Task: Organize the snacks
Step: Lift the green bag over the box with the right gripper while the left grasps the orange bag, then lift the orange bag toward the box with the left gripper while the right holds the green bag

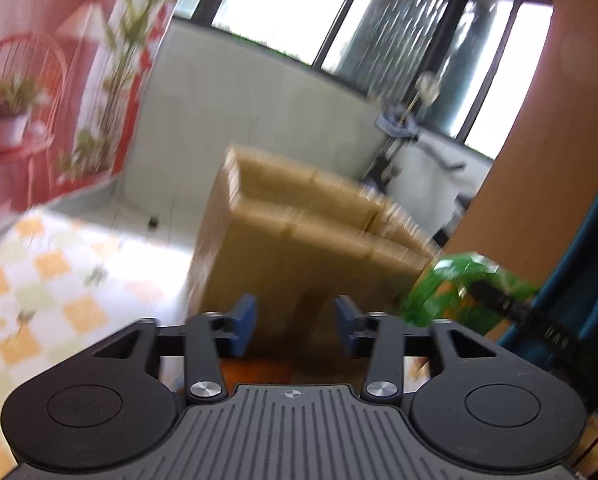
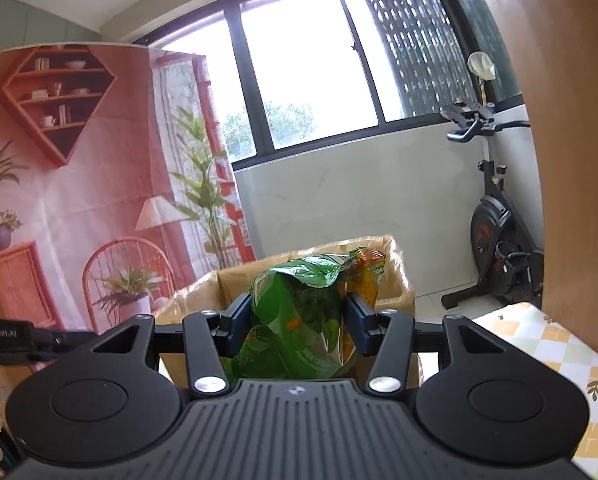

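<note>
My right gripper [image 2: 295, 320] is shut on a green snack bag [image 2: 299, 320] with orange print, held in front of the open cardboard box [image 2: 395, 280]. In the blurred left wrist view the same green snack bag [image 1: 451, 288] shows at the right, beside the cardboard box [image 1: 299, 220], with the right gripper's dark finger on it. My left gripper [image 1: 295, 324] is open and empty, its blue pads [image 1: 245, 322] pointing at the near wall of the box.
A checkered tablecloth [image 1: 51, 280] covers the table left of the box and also shows in the right wrist view [image 2: 559, 344]. An exercise bike [image 2: 495, 216] stands by the window wall. A pink printed backdrop [image 2: 79, 180] hangs at the left.
</note>
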A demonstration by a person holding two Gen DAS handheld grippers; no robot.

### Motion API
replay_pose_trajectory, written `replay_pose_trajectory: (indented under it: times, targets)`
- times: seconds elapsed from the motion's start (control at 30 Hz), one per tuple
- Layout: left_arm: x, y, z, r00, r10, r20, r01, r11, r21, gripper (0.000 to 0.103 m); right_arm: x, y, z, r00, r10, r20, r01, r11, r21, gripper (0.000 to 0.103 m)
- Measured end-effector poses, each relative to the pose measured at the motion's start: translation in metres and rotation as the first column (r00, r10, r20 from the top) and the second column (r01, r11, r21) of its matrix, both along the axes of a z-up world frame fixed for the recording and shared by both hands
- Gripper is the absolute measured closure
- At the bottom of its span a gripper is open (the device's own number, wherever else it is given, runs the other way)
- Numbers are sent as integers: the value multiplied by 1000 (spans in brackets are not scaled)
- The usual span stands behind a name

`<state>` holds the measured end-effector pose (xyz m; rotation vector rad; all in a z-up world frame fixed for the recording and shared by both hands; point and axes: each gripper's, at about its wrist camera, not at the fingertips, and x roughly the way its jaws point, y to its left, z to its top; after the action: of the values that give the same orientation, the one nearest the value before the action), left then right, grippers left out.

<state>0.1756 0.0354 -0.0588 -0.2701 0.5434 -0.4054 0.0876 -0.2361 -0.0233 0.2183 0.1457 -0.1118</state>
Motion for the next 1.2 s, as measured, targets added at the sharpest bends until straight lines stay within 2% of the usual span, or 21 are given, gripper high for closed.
replay_pose_trajectory:
  times: [0.03,0.17,0.27,0.47,0.8,0.87,1.03,1.2]
  targets:
    - [-3,2,-9,1000,3,-24,-2,1000,19,41,1,1,-5,1000,3,-13,-3,1000,-6,51]
    - [-13,7,-39,990,-7,-138,20,996,91,35,0,-3,-21,999,9,-45,-8,1000,26,51]
    - [-19,14,-55,982,17,-188,0,996,90,22,-1,-5,-27,999,8,-54,-5,999,47,51]
    - [-25,23,-82,960,52,-276,-41,998,46,17,-7,0,-32,998,27,-59,-24,998,53,51]
    - [-27,17,-90,951,102,-293,-94,995,39,11,-18,3,-36,997,39,-69,-36,998,49,51]
    - [-27,14,-93,948,97,-304,-89,995,42,7,-19,2,-38,997,39,-72,-35,998,55,51]
    - [-24,7,-97,944,80,-320,-75,997,27,6,-19,2,-41,996,39,-81,-34,997,62,51]
    - [-19,-8,-104,941,33,-336,-25,999,30,6,-18,3,-43,995,43,-86,-37,997,64,51]
